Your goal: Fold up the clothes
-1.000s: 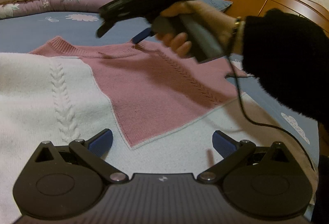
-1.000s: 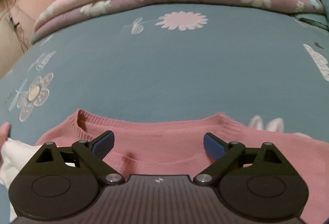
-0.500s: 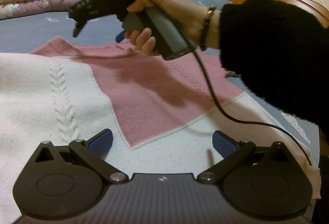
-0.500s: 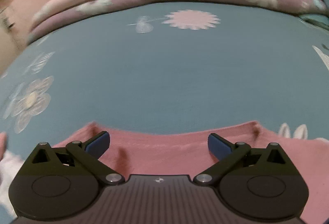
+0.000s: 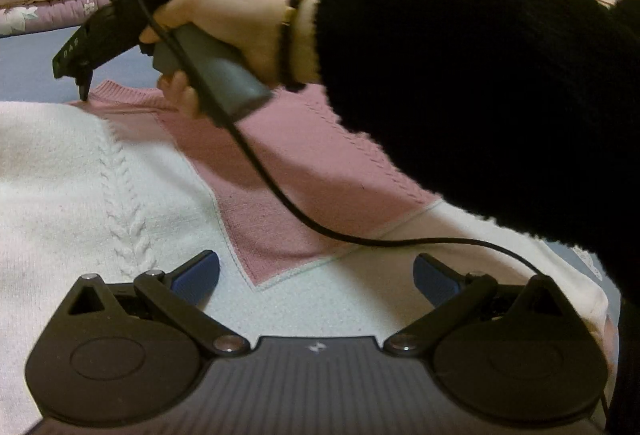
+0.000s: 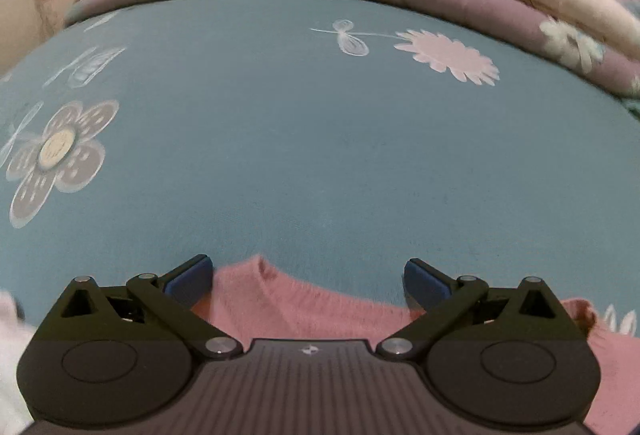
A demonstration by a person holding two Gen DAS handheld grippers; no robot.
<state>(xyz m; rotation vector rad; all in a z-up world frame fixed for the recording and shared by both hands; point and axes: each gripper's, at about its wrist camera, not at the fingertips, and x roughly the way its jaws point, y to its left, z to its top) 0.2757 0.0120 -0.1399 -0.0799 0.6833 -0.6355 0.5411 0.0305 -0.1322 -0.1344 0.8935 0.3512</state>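
Sweater collar under our right claw

Our right claw (image 6: 308,281) hangs spread wide, gripping nothing, the pink collar of the sweater (image 6: 288,305) between its fingers; our left claw (image 5: 316,275), also spread, hovers over the sweater's white front.

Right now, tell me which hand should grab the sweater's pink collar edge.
Right. The right tongs hang open directly over the pink collar edge of the sweater, tips almost on it. The left tongs sit open farther down, over its white body.
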